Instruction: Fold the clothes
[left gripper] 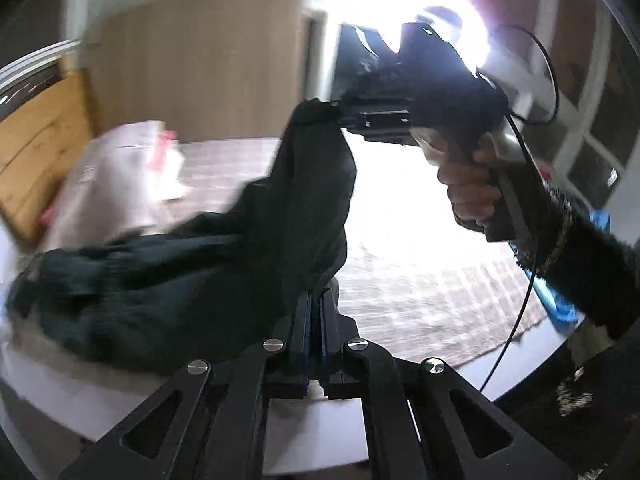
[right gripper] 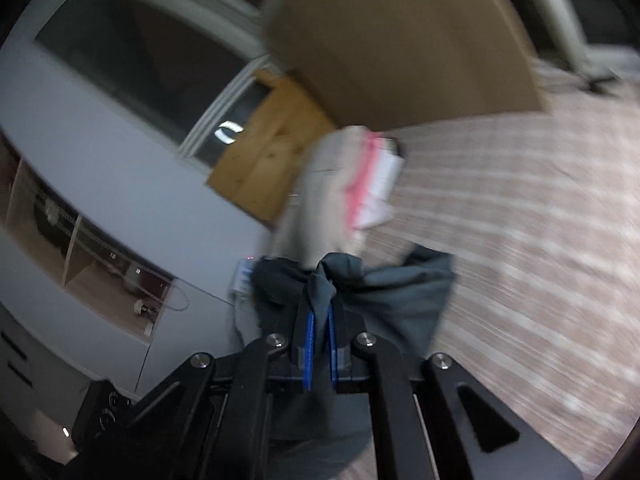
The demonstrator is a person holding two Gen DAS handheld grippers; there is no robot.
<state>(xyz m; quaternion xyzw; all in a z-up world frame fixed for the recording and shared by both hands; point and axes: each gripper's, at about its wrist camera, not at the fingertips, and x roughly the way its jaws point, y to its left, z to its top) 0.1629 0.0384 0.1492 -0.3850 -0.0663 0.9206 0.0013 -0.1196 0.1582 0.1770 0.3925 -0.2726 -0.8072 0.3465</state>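
A dark garment [left gripper: 192,264] hangs lifted above the checked bed cover [left gripper: 420,280], stretched between both grippers. My left gripper [left gripper: 318,300] is shut on one edge of it at the bottom of the left wrist view. Across from it, my right gripper [left gripper: 340,114], held by a person's hand [left gripper: 468,188], is shut on another corner higher up. In the right wrist view the same dark garment [right gripper: 380,288] bunches between the blue pads of my right gripper [right gripper: 320,304] and droops over the bed cover [right gripper: 520,220]. Both views are motion-blurred.
A pile of folded pale and pink clothes [left gripper: 120,184] [right gripper: 352,184] lies on the bed near a padded headboard [left gripper: 200,60] [right gripper: 400,48]. A wooden panel [left gripper: 40,152] [right gripper: 264,160] and white shelving [right gripper: 80,220] stand to the left. A bright ring lamp [left gripper: 440,12] glares behind the right gripper.
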